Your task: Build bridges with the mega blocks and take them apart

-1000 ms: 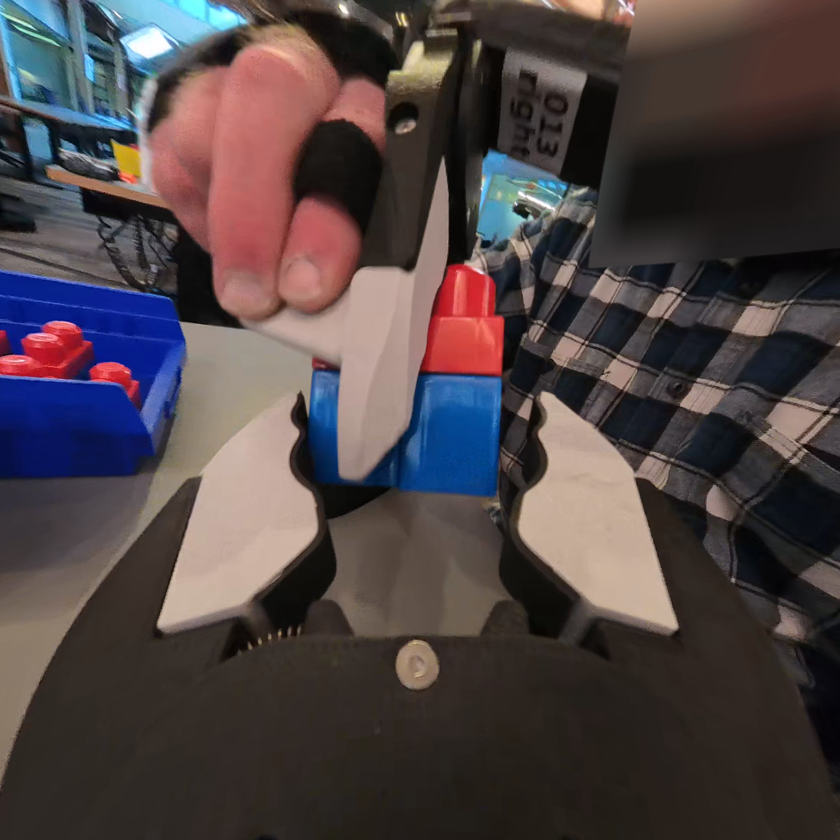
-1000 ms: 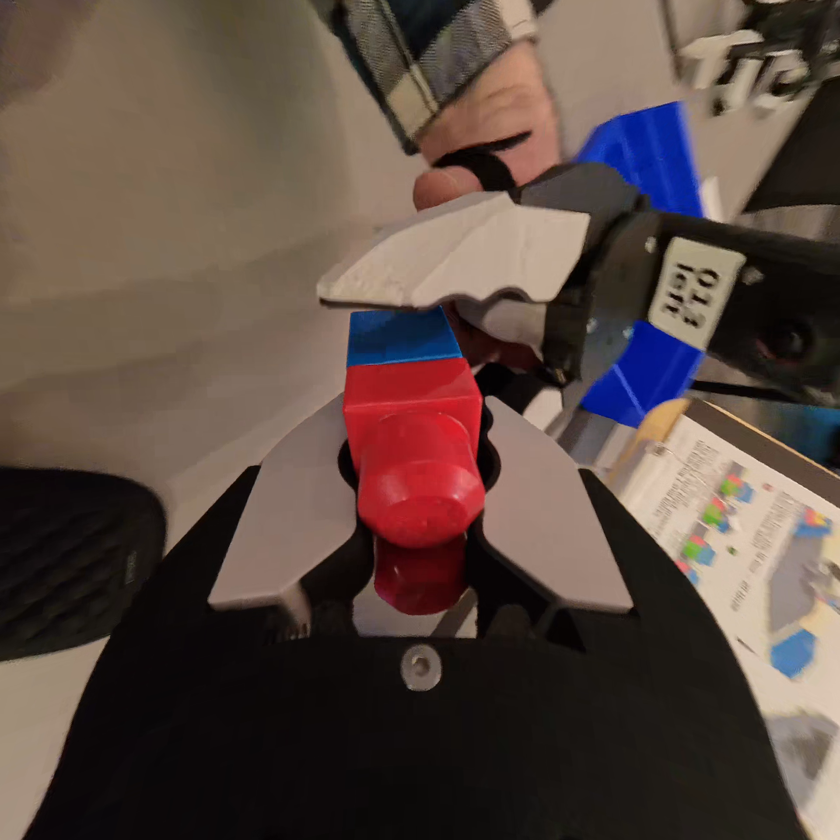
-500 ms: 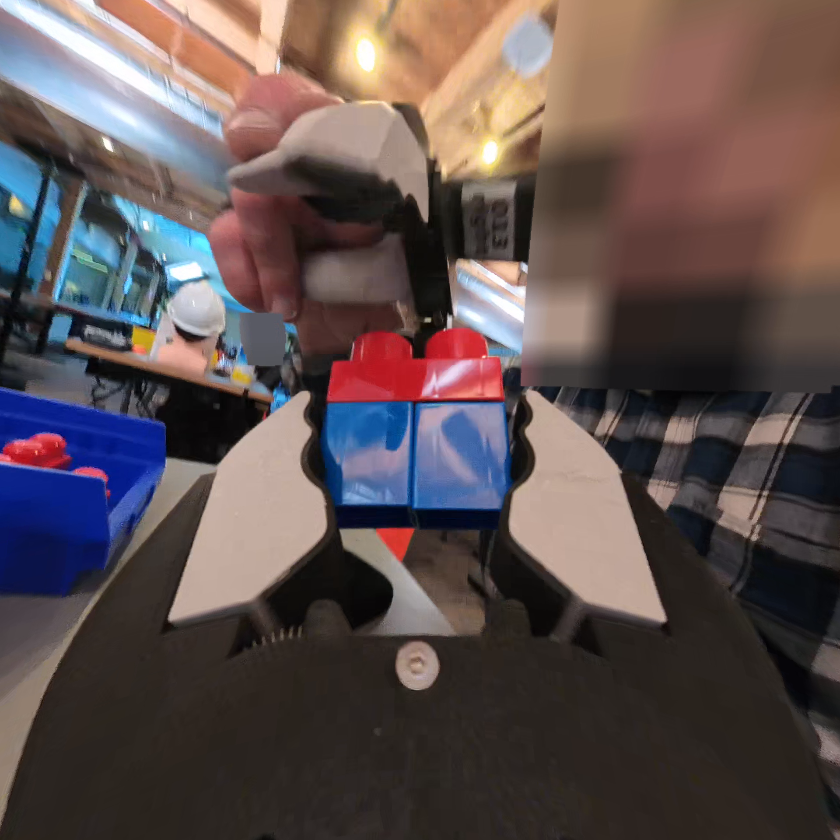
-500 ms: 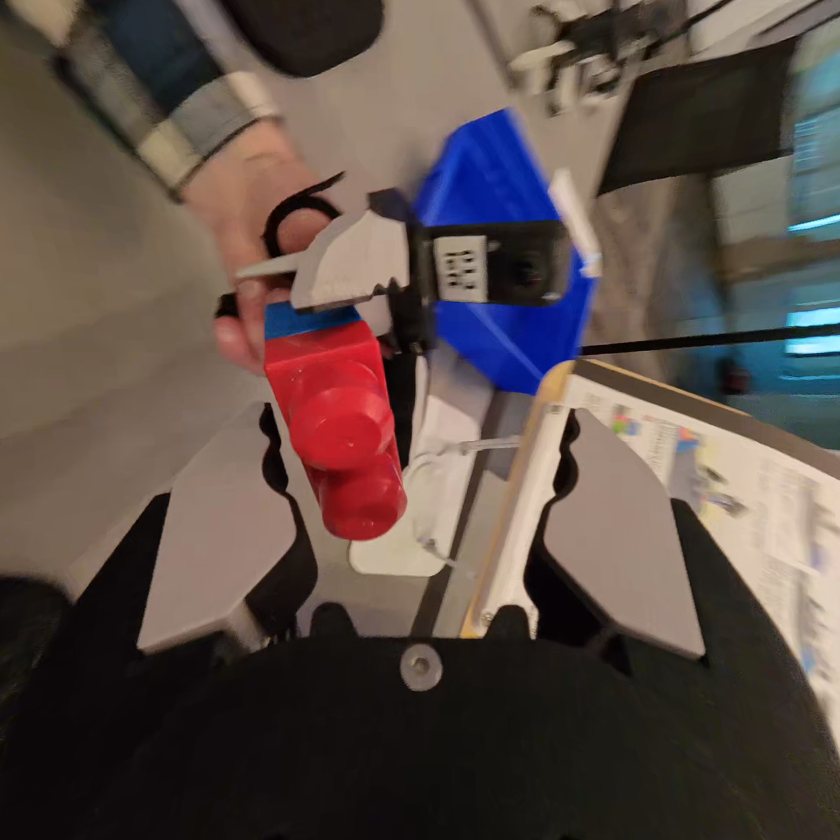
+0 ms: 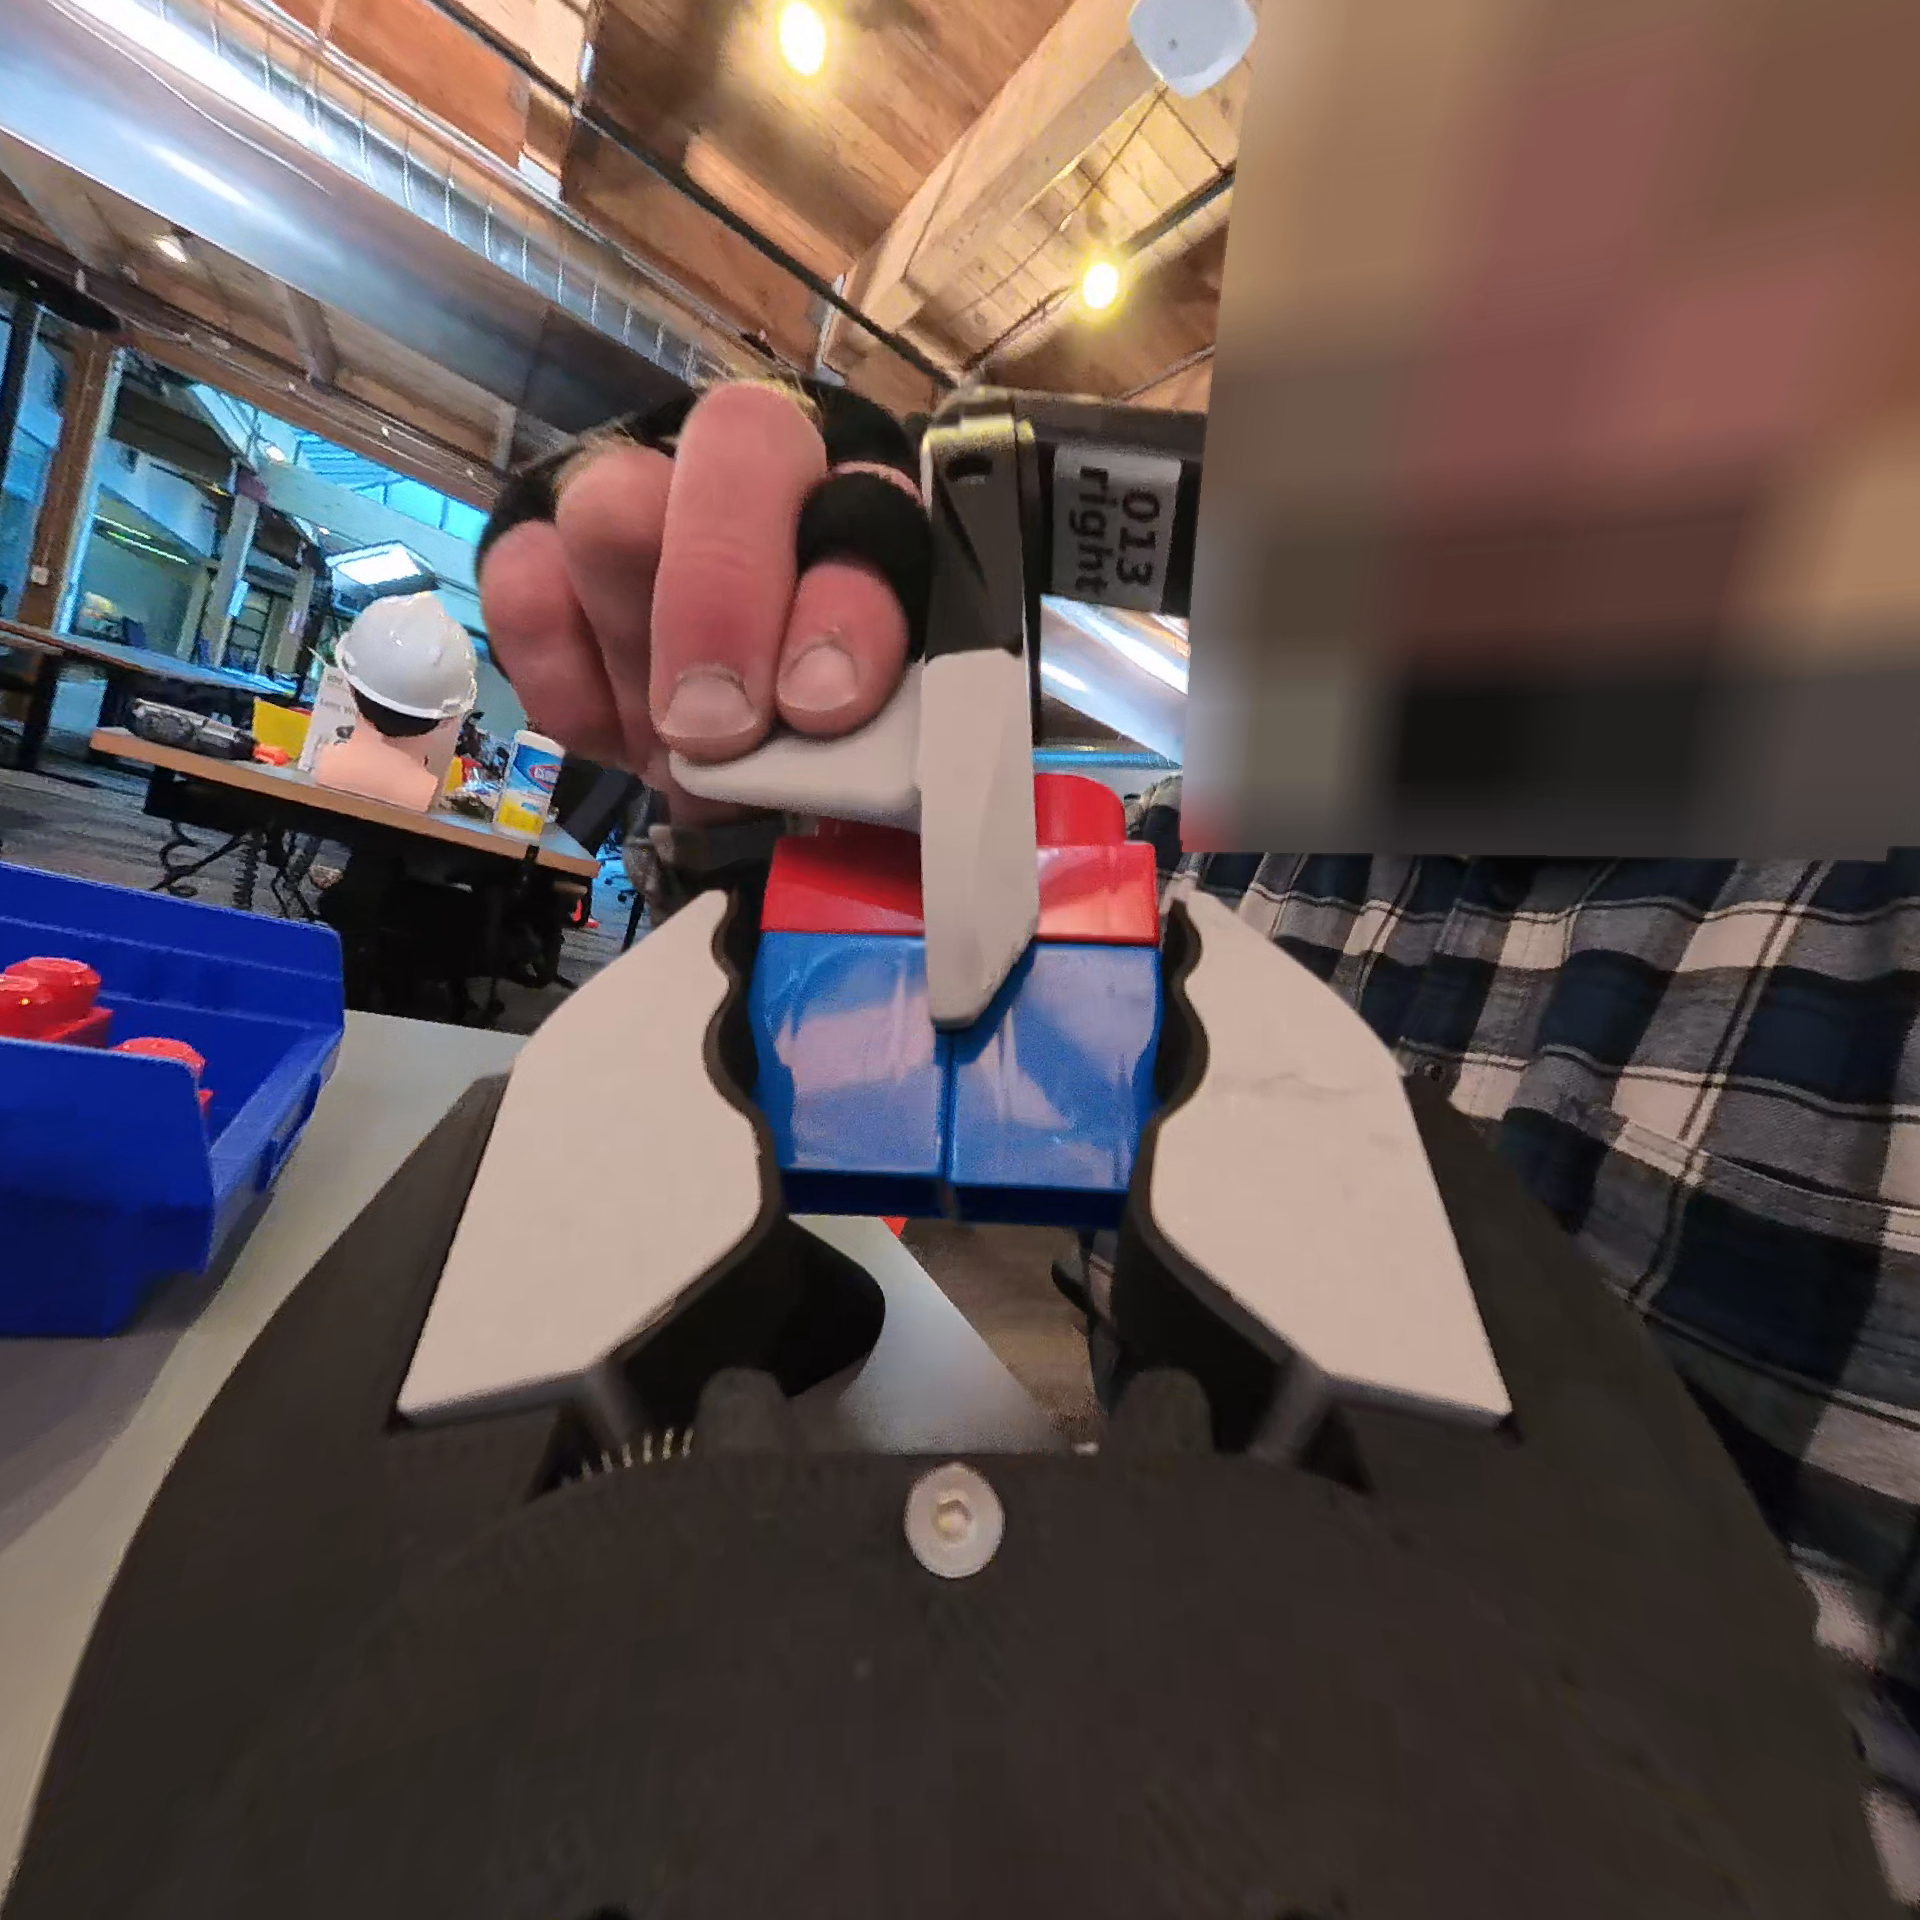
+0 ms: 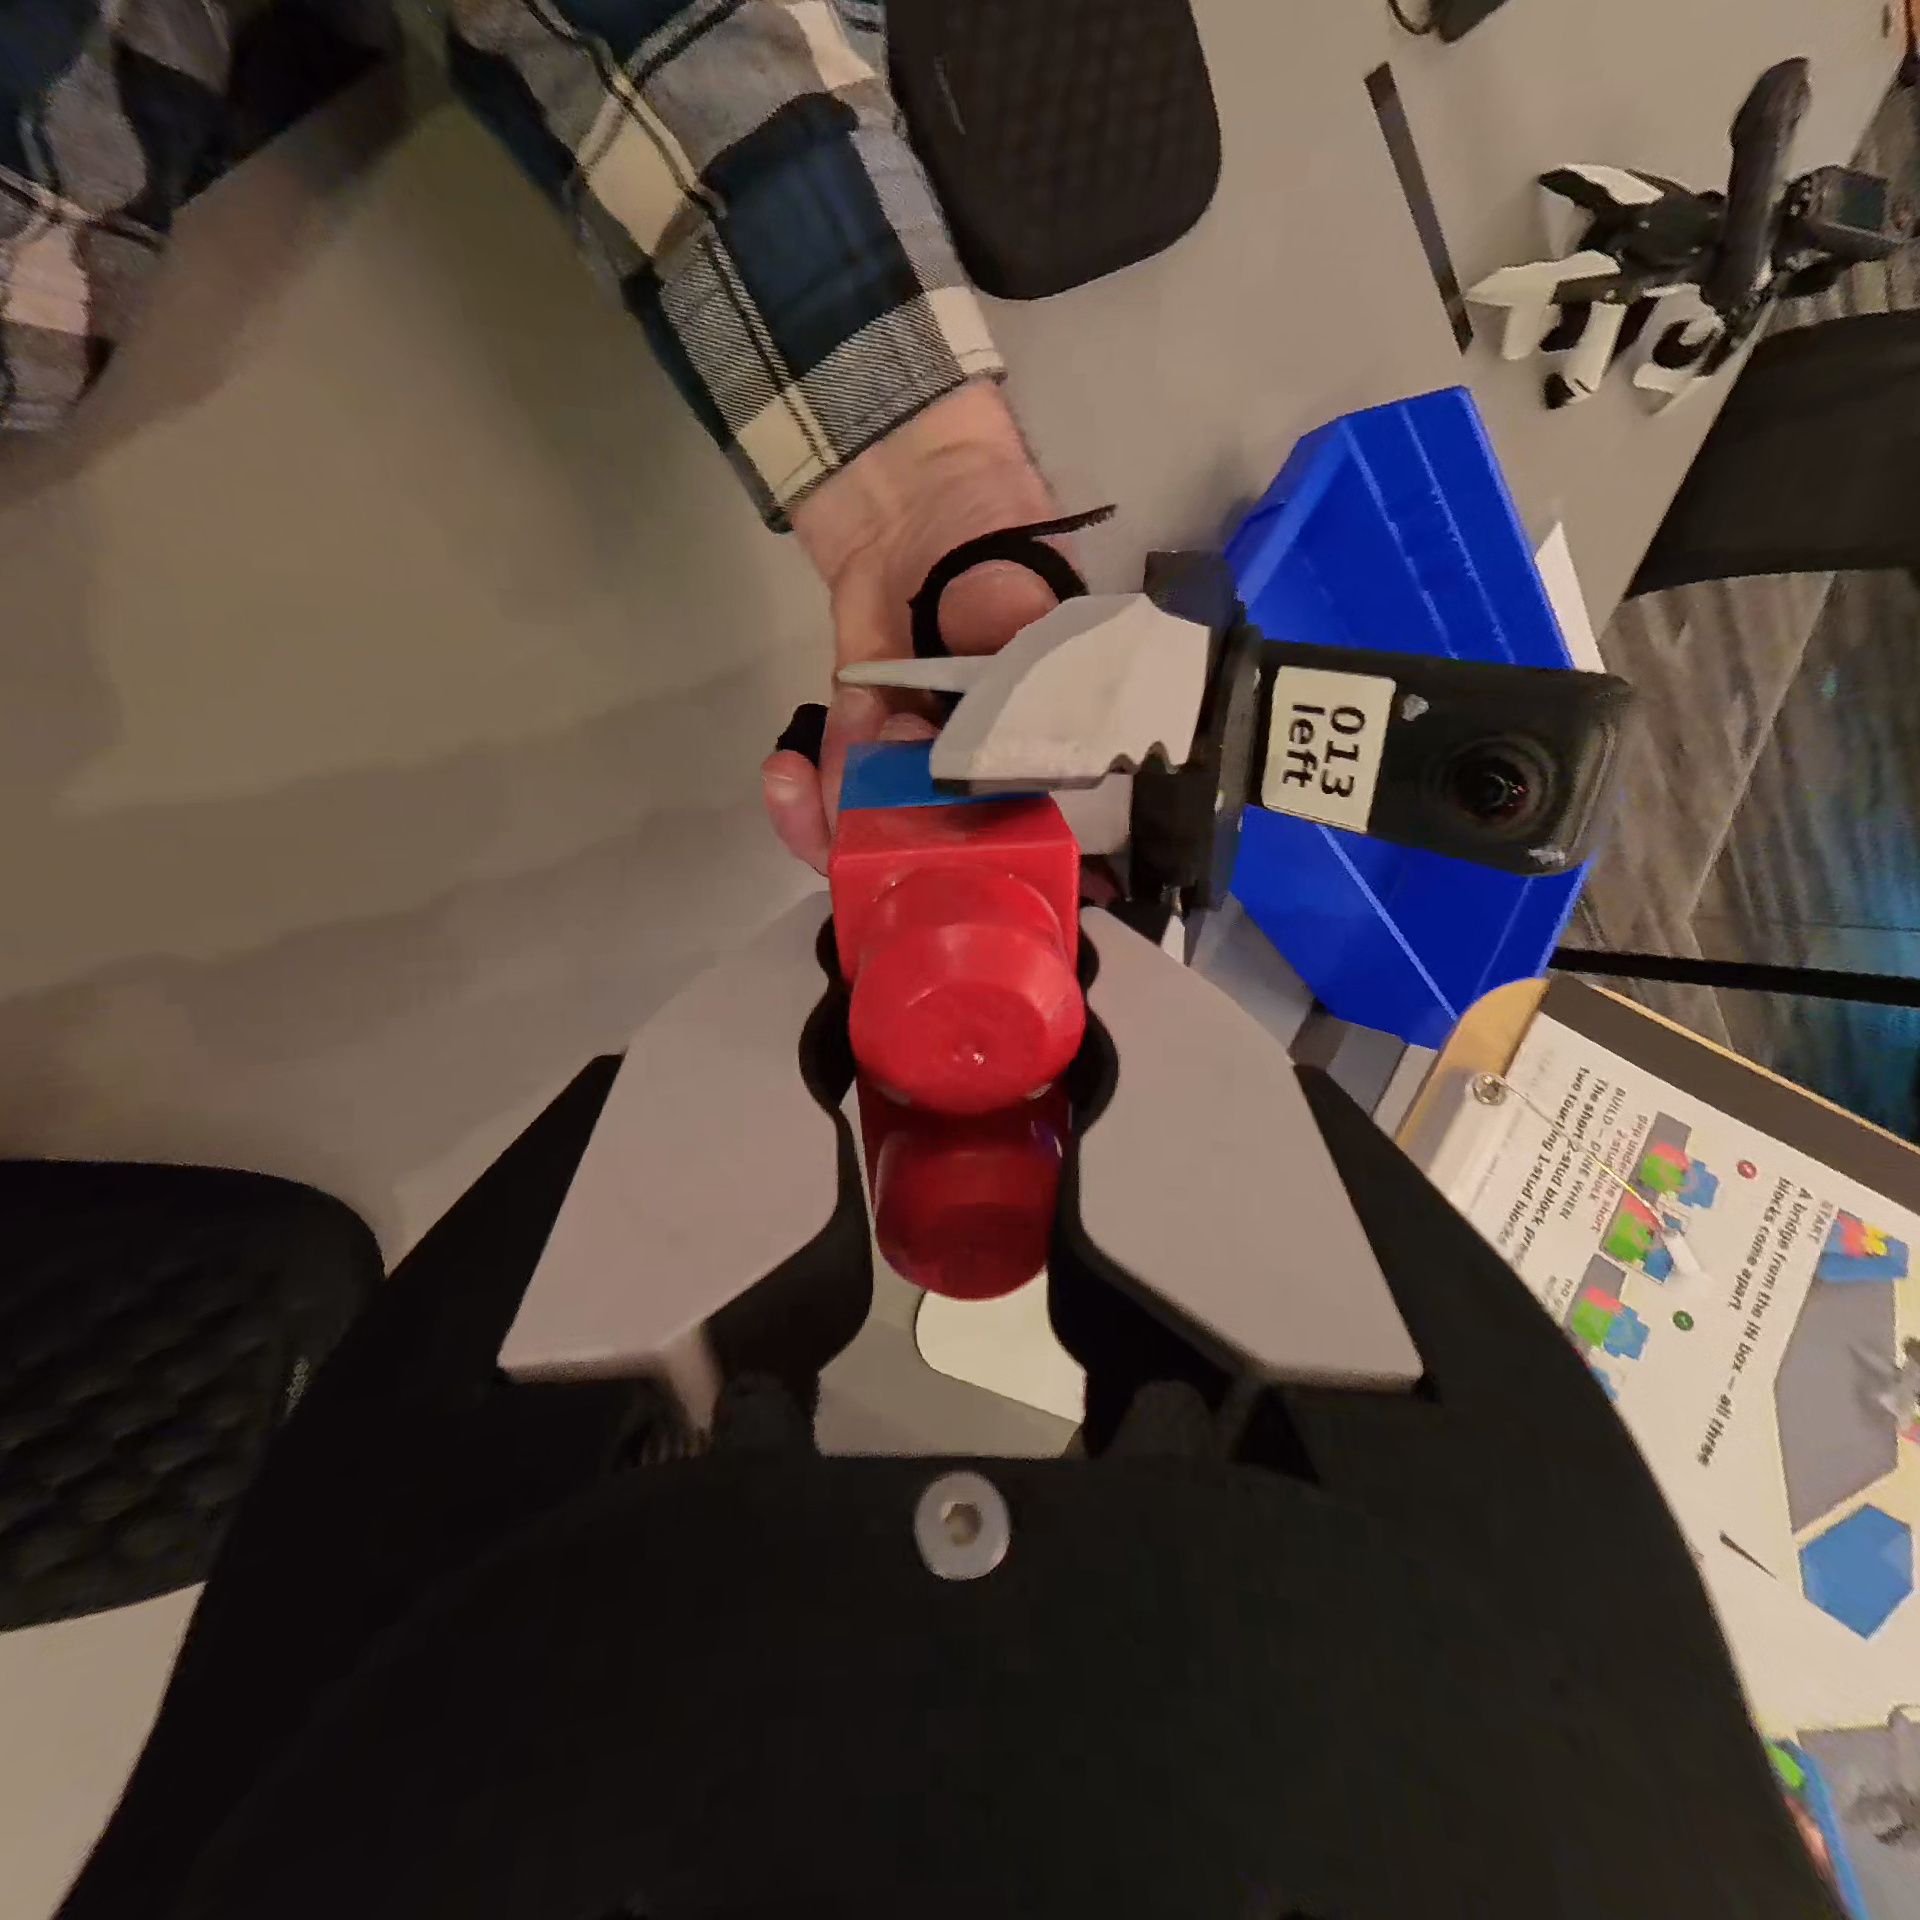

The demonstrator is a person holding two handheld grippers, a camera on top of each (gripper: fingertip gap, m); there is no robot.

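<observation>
A small bridge is held in the air between both grippers: a red two-stud block (image 5: 1091,894) sits across two blue blocks (image 5: 862,1081) that stand side by side. My left gripper (image 5: 951,914) is shut on the blue blocks, one pad pressed on each outer side. My right gripper (image 6: 956,935) is shut on the red block (image 6: 956,997) and comes at it from the stud side. One right finger (image 5: 977,862) crosses the front of the red block in the left wrist view. The blue blocks (image 6: 883,774) show beyond the red one, under a left finger (image 6: 1060,707).
A blue bin (image 5: 125,1122) with red blocks (image 5: 52,997) stands on the grey table at the left; it also shows in the right wrist view (image 6: 1392,644). A clipboard with an instruction sheet (image 6: 1714,1299) lies at the right. The person's plaid shirt (image 5: 1610,1039) is close behind. My left and right fingertips are right by each other.
My right gripper let go of the red block, opened wide and drew back, then came back and shut on it again. My left gripper kept the blue blocks and tilted them upward.
</observation>
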